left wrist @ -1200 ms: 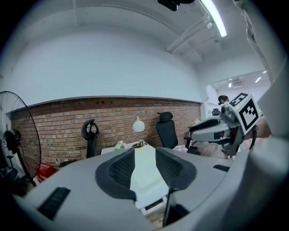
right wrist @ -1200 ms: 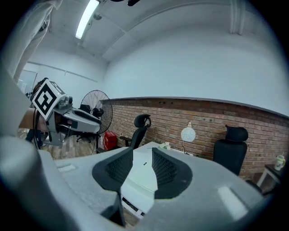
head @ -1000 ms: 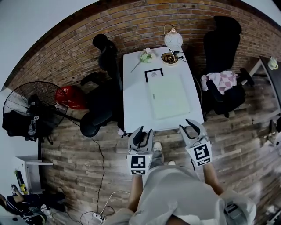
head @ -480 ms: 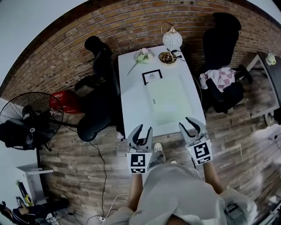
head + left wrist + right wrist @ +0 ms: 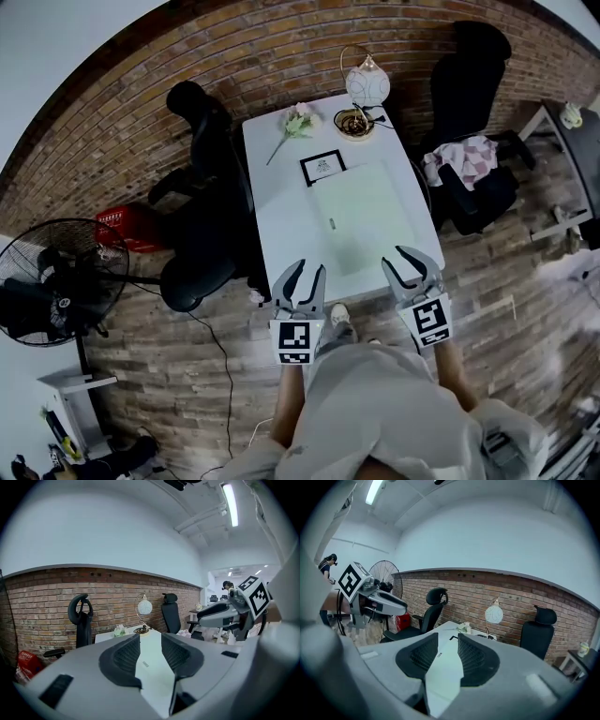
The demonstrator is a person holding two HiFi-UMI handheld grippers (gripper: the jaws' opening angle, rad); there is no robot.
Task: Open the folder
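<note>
We hold the left gripper (image 5: 305,273) and right gripper (image 5: 404,266) at the counter's (image 5: 272,192) near edge, fingers (image 5: 125,657) apart and gripping nothing. The pale green folder (image 5: 354,216), seemingly closed, lies flat mid-counter beyond them.

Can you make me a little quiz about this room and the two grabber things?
1. True or false: the left gripper is gripping the pale green folder.
2. What lies on the white table between the folder and the flower?
A. a mug
B. a black picture frame
C. a laptop
3. Fill in the gap: the jaws of the right gripper stand ___, with nothing between them.

Key: 1 false, it is near the table's front edge and not on the folder; 2 B; 3 open.
</note>
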